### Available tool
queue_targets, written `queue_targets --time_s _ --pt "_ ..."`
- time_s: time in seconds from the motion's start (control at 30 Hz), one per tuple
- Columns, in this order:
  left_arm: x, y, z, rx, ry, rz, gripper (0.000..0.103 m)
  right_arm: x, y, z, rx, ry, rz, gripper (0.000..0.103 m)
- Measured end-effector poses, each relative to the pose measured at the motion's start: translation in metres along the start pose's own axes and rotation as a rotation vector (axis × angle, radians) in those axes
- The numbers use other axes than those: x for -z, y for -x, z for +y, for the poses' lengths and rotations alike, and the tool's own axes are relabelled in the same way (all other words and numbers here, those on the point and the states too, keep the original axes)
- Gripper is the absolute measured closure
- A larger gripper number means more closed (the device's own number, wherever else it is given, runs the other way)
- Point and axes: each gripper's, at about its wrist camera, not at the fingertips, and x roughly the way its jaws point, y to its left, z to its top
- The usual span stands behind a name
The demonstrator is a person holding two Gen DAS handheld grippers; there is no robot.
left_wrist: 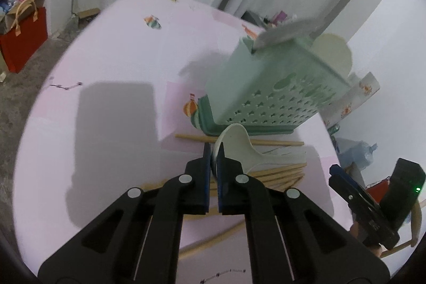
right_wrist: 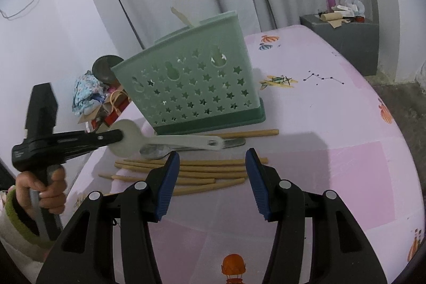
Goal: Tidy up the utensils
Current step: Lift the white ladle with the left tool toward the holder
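Observation:
A green perforated utensil holder (left_wrist: pixel 269 95) (right_wrist: pixel 191 87) stands on the pink table with utensils sticking out of its top. My left gripper (left_wrist: pixel 213 151) (right_wrist: pixel 121 136) is shut on the bowl of a white plastic spoon (left_wrist: pixel 239 148) (right_wrist: pixel 170 141), whose handle lies over several wooden chopsticks (left_wrist: pixel 279 173) (right_wrist: pixel 197 172). A metal spoon (right_wrist: pixel 157 152) lies under the white one. My right gripper (right_wrist: pixel 211 159) is open and empty, just above the chopsticks; it also shows in the left wrist view (left_wrist: pixel 354 193).
The pink tablecloth (right_wrist: pixel 332 151) (left_wrist: pixel 119 57) covers the table. A red bag (left_wrist: pixel 24 41) and boxes stand on the floor at the left. A grey cabinet (right_wrist: pixel 346 39) with clutter stands beyond the table. Cloth and bags (right_wrist: pixel 90 97) lie beside the holder.

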Motion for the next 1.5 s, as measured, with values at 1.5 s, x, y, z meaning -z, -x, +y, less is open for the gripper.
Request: queue_targets --time_s 1.5 --pt "0.012 0.083 0.09 -0.066 0.217 -0.21 0.1 -0.018 -0.097 0.05 0.033 0.175 0.322 0.072"
